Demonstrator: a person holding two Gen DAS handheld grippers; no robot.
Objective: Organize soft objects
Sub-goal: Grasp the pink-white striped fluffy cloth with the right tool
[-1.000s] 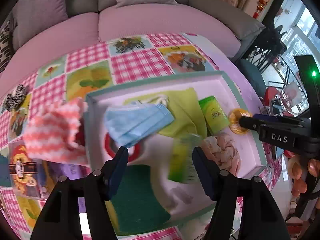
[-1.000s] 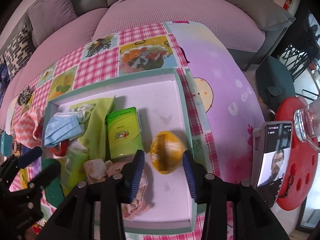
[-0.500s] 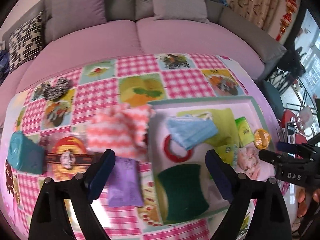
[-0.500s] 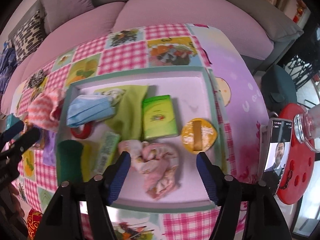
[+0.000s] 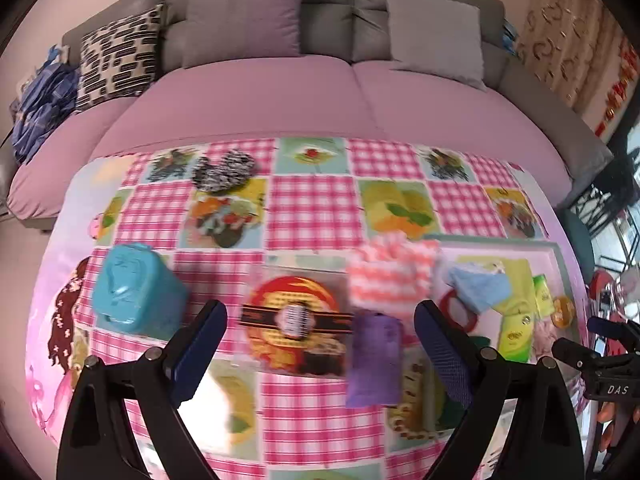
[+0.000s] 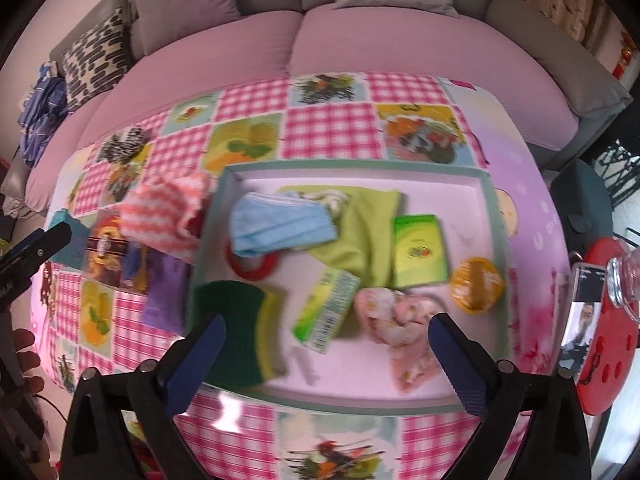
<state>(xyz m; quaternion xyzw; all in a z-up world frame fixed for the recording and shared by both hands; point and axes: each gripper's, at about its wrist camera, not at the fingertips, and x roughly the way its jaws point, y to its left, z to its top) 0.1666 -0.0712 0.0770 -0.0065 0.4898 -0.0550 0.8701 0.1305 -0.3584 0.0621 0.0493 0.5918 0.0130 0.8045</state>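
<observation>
A teal-rimmed white tray (image 6: 489,216) holds a blue face mask (image 6: 280,226), a green cloth (image 6: 360,232), a green sponge (image 6: 236,332), two green tissue packs (image 6: 418,250), a pink cloth (image 6: 400,320) and an orange disc (image 6: 476,284). A pink-and-white striped cloth (image 5: 390,276) and a purple pouch (image 5: 374,360) lie left of the tray. My left gripper (image 5: 320,348) is open and empty, high above the table near the purple pouch. My right gripper (image 6: 326,360) is open and empty above the tray's near edge.
A teal plastic box (image 5: 136,292) and a round red-and-black package (image 5: 296,320) sit on the checked tablecloth. A black-and-white scrunchie (image 5: 224,168) lies near the far edge. A purple sofa (image 5: 280,92) is behind. A phone (image 6: 580,312) and red stool (image 6: 612,328) are at right.
Both grippers have lifted and pulled back from the tray and opened wider. The left one swung left over the table. A green tissue pack now lies in the tray.
</observation>
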